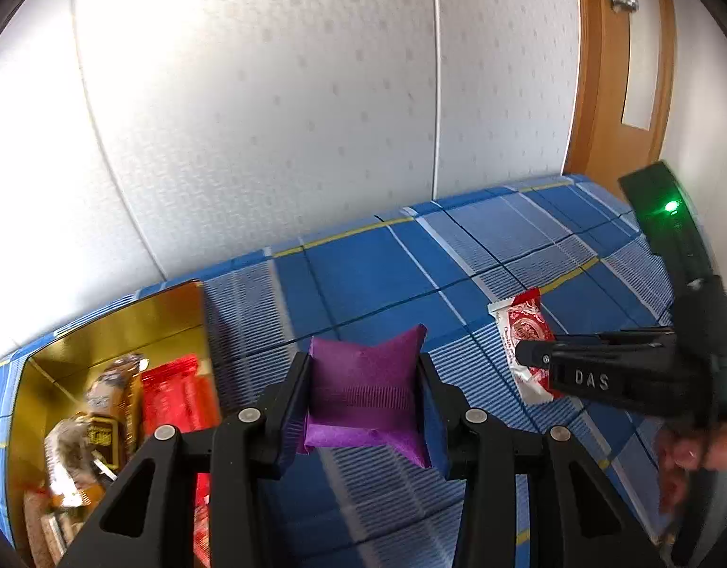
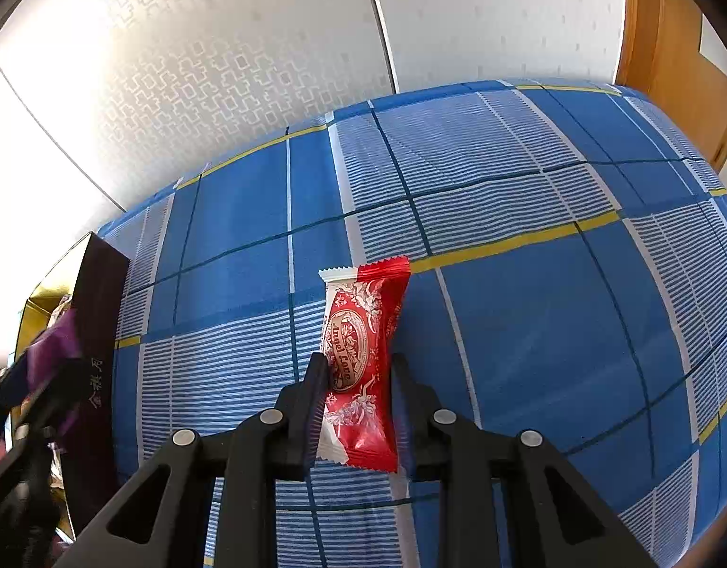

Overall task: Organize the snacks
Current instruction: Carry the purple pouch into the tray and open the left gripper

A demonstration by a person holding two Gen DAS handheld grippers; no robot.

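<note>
Left gripper [image 1: 365, 395] is clamped on the purple packet [image 1: 363, 402], both pads pressed into its sides, and the packet hangs clear of the cloth [image 1: 377, 274]. Right gripper [image 2: 358, 397] has its jaws narrowed onto the red-and-white sweet [image 2: 361, 355], fingers against both edges of the wrapper, with the sweet's far end lying on the cloth.

Take the gold box [image 1: 103, 331] as the landmark: it sits at the left edge of the bed, open, with a brown packet [image 1: 117, 388] and red wrappers [image 1: 174, 393] inside, the rest of its contents blurred. The purple packet is just right of the box, off its rim, not over the opening. The sweet lies well to the right of the box, beyond the purple packet.

The surface is a blue checked sheet with white stripes and thin yellow lines, smooth and flat. Behind it, a pale patterned wall [image 1: 268, 118] in panels; at far right, a wooden door [image 1: 614, 71] with a metal knob [image 1: 622, 0].
</note>
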